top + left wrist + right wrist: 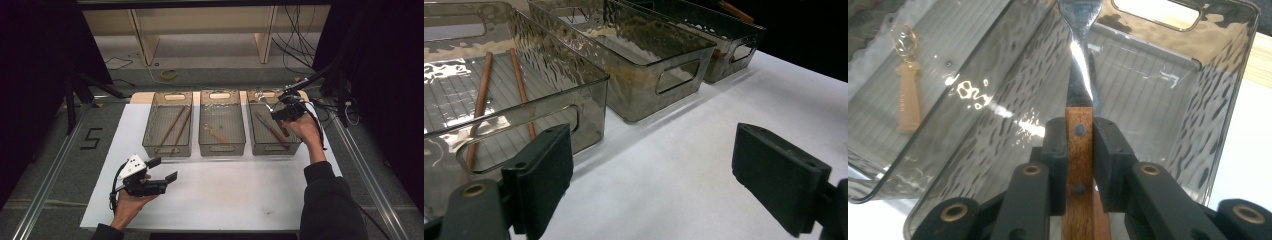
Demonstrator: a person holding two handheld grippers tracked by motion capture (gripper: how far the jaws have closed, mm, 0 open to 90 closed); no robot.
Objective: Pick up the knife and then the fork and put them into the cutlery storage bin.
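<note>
From the high view, the right gripper [280, 111] hovers over the right bin [296, 143] near the table's far right corner, its utensil [265, 102] hard to make out. The left gripper view shows the left gripper [664, 170] with jaws wide apart near the front left edge, the left bin [574, 75] cut off. The right gripper view shows a wooden handle [1079, 150] clamped between the jaws, the metal end cut off.

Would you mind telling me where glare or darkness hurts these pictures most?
Right gripper view: strong glare on the metal blade and bright flecks on the bin wall. Left gripper view: wavy reflections on the nearest bin, far background black. High view: dim and soft, with dark sides around the white sheet.
</note>
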